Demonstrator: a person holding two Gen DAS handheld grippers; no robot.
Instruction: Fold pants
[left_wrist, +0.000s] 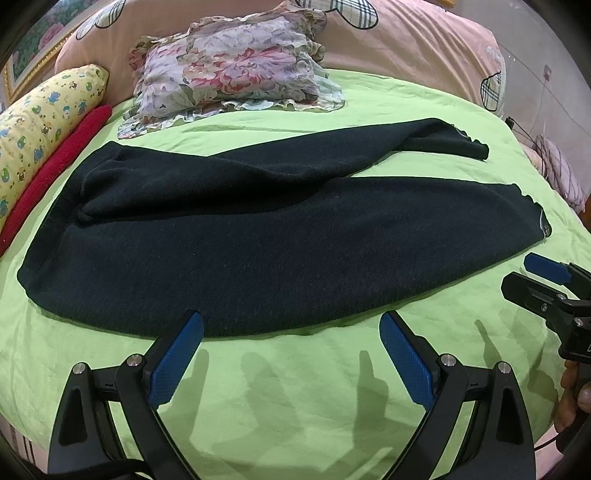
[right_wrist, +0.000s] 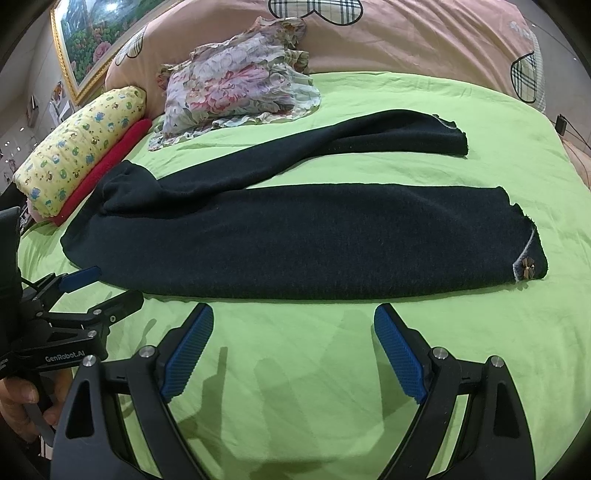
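A floral cushion (left_wrist: 232, 70) and yellow pillow (left_wrist: 44, 118) lie beyond the dark pants (left_wrist: 258, 229) on the bed (left_wrist: 295, 387). Left tongs (left_wrist: 291, 328) and right tongs (right_wrist: 293, 321) hover spread, empty.

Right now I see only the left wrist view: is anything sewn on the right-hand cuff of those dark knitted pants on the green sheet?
Observer: The right wrist view shows a small flower-shaped ornament on the near leg's cuff of the dark knitted pants.
Operator: How does my gripper look from outside?
Observer: The left gripper stands open, with white lettering on its black side.
Operator: Who holds it?
Observer: A hand grips its handle.
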